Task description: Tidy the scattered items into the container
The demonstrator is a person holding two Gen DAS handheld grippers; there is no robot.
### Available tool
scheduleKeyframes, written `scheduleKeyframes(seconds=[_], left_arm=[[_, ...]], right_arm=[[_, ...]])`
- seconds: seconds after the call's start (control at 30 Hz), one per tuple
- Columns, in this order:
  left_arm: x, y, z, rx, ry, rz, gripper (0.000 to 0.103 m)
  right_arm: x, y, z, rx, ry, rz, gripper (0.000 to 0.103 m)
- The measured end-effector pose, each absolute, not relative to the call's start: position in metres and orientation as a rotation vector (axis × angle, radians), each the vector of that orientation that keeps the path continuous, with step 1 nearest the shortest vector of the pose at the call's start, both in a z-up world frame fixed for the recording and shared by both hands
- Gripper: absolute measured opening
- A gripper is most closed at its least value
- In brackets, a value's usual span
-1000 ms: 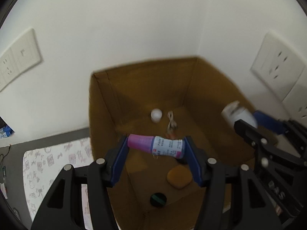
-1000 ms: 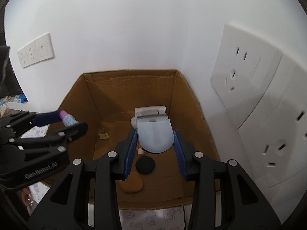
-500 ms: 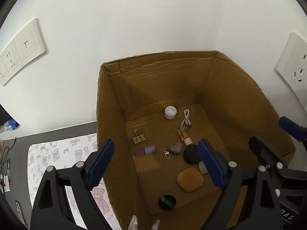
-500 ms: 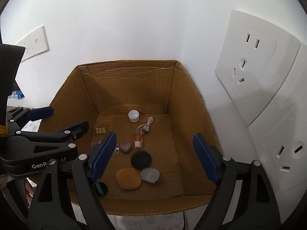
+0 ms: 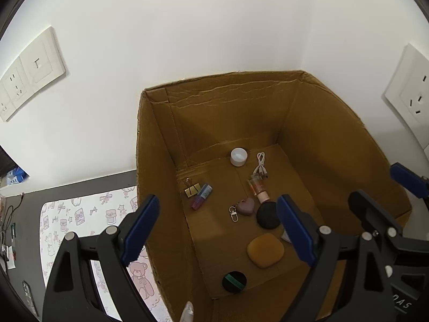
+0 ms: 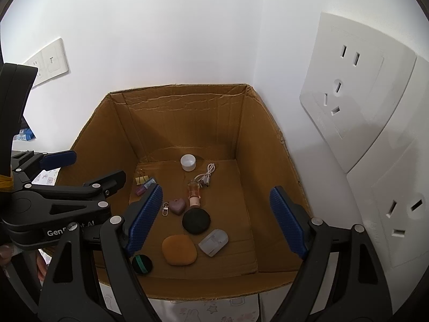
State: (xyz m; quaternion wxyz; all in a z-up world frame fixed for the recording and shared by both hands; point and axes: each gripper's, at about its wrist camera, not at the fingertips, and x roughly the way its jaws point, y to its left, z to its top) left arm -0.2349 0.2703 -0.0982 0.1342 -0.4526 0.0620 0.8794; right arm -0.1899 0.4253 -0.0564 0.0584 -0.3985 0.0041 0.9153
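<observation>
You are looking down into the box (image 6: 268, 139) sitting in the wall corner; the jar (image 6: 188, 162) is lying at its far end, the cable (image 6: 206, 175) right of it, the clip (image 6: 142, 179) at the left, the pouch (image 6: 179, 249) nearest you

An open cardboard box (image 6: 268, 139) stands upright. On its floor lie a purple tube (image 5: 201, 196) by the left wall and a grey case (image 6: 213, 241) near the front.

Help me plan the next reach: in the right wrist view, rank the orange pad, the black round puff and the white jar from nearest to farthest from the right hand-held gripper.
1. Orange pad, front of the box floor, left of centre.
2. Black round puff, mid-floor.
3. White jar, by the back wall.
</observation>
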Motion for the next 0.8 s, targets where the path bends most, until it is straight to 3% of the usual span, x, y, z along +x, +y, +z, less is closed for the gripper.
scheduleKeyframes(seconds=[0.5,0.57,0.63,0.7,0.8], left_arm=[[-0.214,0.255,-0.074,-1.211,0.166,2.634,0.088],[-0.21,0.252,-0.07,-1.201,0.164,2.643,0.088],[-0.205,0.248,-0.066,-1.193,0.16,2.656,0.088],[-0.2,0.244,-0.063,-1.187,0.162,2.668,0.088],[-0.191,0.239,-0.058,-1.173,0.177,2.685,0.088]], right_arm=[[-0.177,0.416,-0.042,-1.158,0.033,2.807,0.083],[-0.175,0.413,-0.04,-1.157,0.03,2.814,0.075],[-0.172,0.41,-0.037,-1.165,0.024,2.818,0.059],[-0.169,0.405,-0.035,-1.167,0.014,2.82,0.054],[-0.162,0.399,-0.031,-1.157,0.012,2.831,0.053]])
